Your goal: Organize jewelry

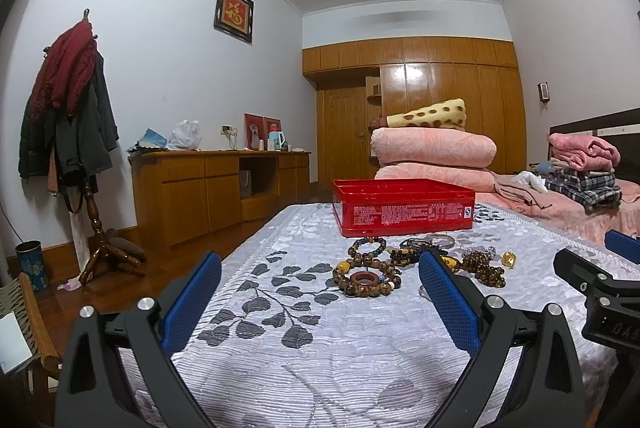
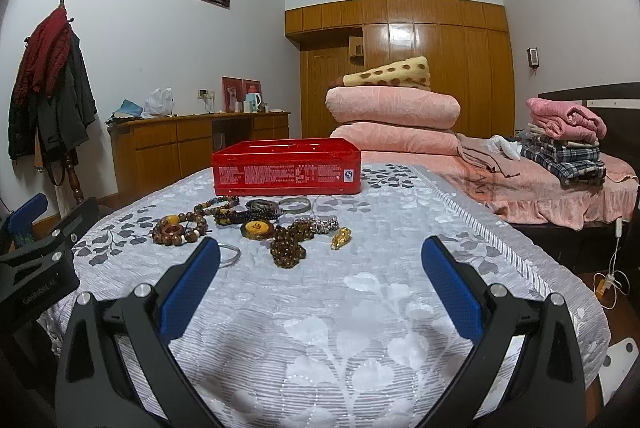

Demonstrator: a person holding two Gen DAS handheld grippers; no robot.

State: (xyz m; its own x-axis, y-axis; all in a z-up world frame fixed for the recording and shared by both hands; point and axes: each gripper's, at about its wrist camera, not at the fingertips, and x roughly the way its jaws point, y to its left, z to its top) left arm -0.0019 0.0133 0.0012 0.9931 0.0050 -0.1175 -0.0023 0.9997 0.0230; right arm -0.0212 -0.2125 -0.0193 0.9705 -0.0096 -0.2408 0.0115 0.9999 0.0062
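An open red tin box point(image 1: 404, 207) point(image 2: 286, 168) stands on a table under a grey leaf-patterned cloth point(image 1: 304, 328) point(image 2: 360, 308). In front of it lies a pile of jewelry: brown bead bracelets point(image 1: 366, 274) point(image 2: 178, 230), a dark bead bracelet point(image 2: 287, 246), an amber disc pendant point(image 2: 257, 229), a gold charm point(image 1: 509, 259) point(image 2: 341, 238), metal bangles point(image 2: 295, 204) and a thin silver bangle point(image 2: 229, 253). My left gripper point(image 1: 320, 268) is open and empty, just short of the bead bracelets. My right gripper point(image 2: 320, 260) is open and empty, short of the dark beads.
A bed with stacked pink quilts point(image 2: 394, 116) and folded clothes point(image 2: 564, 144) lies behind the table on the right. A wooden sideboard point(image 1: 216, 184) and a coat stand point(image 1: 80, 132) are on the left. Each gripper's body shows at the other view's edge point(image 1: 600, 292) point(image 2: 36, 260).
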